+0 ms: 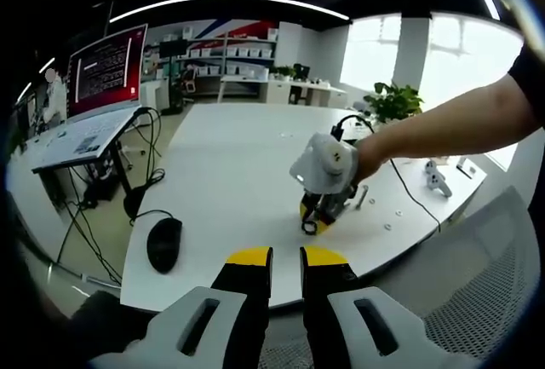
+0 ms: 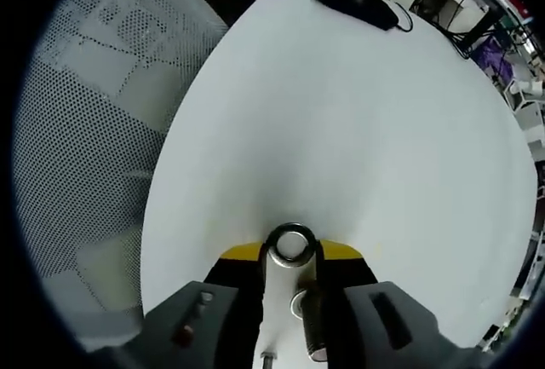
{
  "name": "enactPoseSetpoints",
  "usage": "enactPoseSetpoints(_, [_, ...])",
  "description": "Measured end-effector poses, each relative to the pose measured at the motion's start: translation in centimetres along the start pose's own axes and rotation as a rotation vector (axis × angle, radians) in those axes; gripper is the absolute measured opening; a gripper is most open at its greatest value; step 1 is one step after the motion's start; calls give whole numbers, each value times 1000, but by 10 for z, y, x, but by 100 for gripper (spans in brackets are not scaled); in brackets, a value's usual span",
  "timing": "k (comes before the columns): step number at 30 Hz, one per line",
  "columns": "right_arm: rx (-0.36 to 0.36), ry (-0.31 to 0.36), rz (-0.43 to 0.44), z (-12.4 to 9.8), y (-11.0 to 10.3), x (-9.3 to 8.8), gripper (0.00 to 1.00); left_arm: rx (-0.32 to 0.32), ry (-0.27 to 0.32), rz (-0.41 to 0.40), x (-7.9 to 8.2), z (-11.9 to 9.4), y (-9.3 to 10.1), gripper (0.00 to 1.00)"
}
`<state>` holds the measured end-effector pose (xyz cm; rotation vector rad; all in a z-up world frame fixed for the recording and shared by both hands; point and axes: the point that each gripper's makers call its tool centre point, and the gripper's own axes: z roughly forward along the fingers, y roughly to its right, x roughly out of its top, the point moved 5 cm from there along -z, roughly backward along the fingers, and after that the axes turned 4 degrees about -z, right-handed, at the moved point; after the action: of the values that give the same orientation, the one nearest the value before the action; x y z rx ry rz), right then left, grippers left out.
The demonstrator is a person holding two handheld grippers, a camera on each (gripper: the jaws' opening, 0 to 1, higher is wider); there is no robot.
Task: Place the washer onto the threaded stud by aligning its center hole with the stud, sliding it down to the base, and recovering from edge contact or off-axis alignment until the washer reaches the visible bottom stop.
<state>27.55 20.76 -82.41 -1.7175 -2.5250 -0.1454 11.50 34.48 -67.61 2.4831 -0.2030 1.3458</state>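
Right hand-held gripper (image 2: 289, 258): jaws clamped on washer (image 2: 290, 243) above white worktop (image 2: 358, 130); threaded stud (image 2: 313, 326) beside it, partly hidden. Left hand-held gripper (image 1: 285, 258): jaws slightly parted, empty, off the worktop's near edge. Computer mouse (image 1: 164, 244) on worktop.

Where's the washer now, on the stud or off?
Off. The washer sits between the right gripper's jaw tips, its hole empty; the threaded stud shows apart, nearer the camera.
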Motion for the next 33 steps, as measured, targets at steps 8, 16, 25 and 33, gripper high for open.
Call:
enactPoseSetpoints(8, [-11, -40, 15, 0, -3, 5, 25, -1, -3, 2, 0, 0, 0, 10])
enactPoseSetpoints(16, [-12, -59, 16, -2, -8, 8, 26, -2, -5, 5, -1, 0, 1, 10])
enactPoseSetpoints(25, [-11, -67, 19, -4, -10, 5, 26, -4, 1, 3, -1, 0, 1, 10])
enactPoseSetpoints(33, [-19, -93, 25, 0, -6, 6, 26, -3, 1, 1, 0, 0, 0, 10])
